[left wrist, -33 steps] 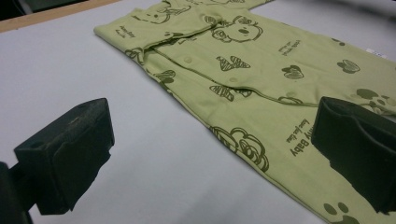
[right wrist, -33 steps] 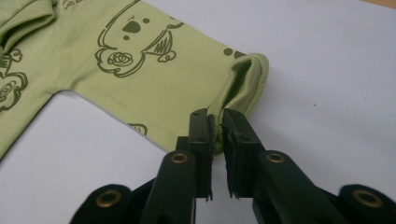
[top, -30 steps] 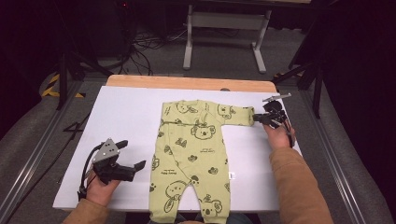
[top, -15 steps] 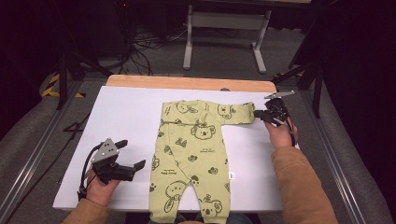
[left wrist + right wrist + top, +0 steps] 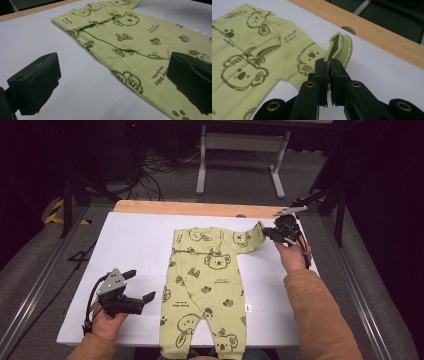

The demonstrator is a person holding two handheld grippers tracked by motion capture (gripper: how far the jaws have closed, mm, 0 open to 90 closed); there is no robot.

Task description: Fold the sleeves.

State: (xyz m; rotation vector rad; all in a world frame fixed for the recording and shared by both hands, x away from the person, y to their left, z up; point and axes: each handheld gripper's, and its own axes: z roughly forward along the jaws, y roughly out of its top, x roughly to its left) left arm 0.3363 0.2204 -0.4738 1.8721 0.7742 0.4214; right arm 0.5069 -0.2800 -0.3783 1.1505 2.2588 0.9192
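My right hand-held gripper is clamped on the sleeve cuff of the green onesie, which lies flat on the counter. My left hand-held gripper, jaws apart, rests just beside the onesie's leg.

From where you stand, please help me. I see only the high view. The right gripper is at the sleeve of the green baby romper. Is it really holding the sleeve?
Observer: Yes. In the right gripper view, the right gripper has its jaws shut on the sleeve cuff, which stands up folded above them.
Operator: And the left gripper, is it touching the romper?
Observer: No. In the left gripper view, the left gripper has its jaws wide open, above the white table and the edge of the romper, with nothing pressed between them.
Operator: Can you read any print near it?
Observer: Yes, the word "Baby" is printed on the fabric close to one jaw.
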